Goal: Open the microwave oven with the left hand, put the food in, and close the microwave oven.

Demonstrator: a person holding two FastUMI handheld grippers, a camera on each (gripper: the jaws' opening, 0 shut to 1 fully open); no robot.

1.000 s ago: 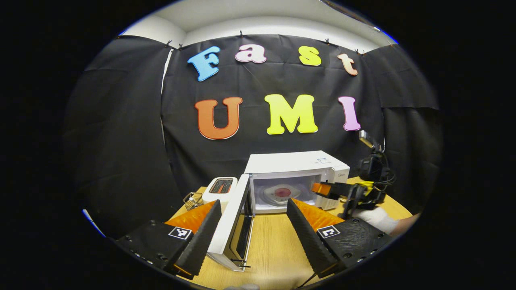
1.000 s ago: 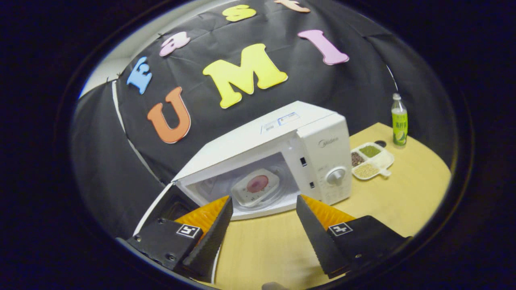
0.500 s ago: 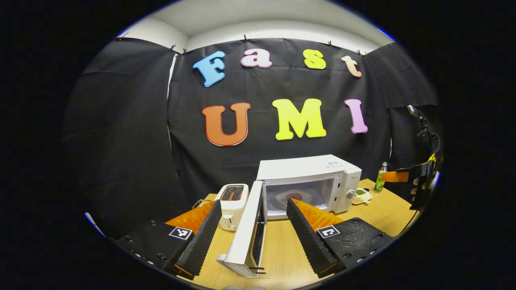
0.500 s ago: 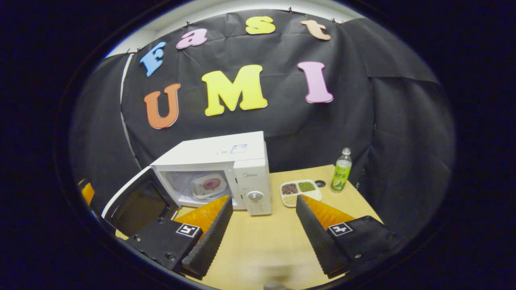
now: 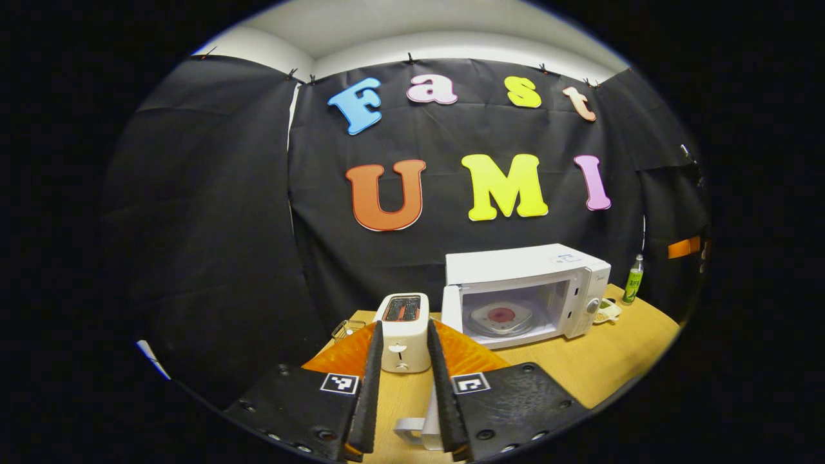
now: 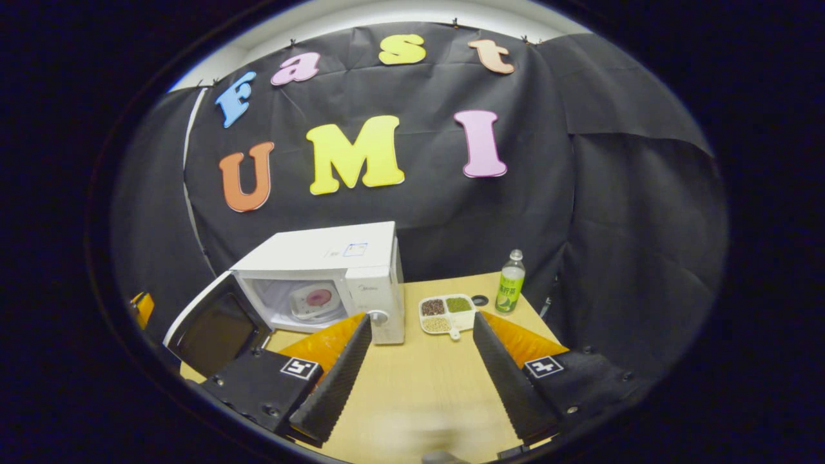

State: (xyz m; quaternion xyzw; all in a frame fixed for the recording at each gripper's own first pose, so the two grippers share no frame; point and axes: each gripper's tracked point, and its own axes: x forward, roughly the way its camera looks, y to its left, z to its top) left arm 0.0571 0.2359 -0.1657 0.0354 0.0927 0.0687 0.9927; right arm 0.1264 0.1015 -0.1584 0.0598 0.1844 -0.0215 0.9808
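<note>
The left gripper [image 5: 401,393] is holding its jaws narrowly apart, the microwave door's [image 5: 430,419] edge showing low beside the right-hand jaw; whether they touch it I cannot tell. Beyond them a toaster [image 5: 403,332] is standing. The microwave oven [image 6: 322,280] is sitting open ahead-left of the right gripper [image 6: 419,367], whose jaws are spread wide over bare table [image 6: 419,393]. The food plate [image 6: 312,301] is lying inside.

White toaster [image 5: 403,330], green bottle [image 6: 510,282], sectioned tray [image 6: 445,314] of perhaps beans, wooden table [image 6: 425,386].
</note>
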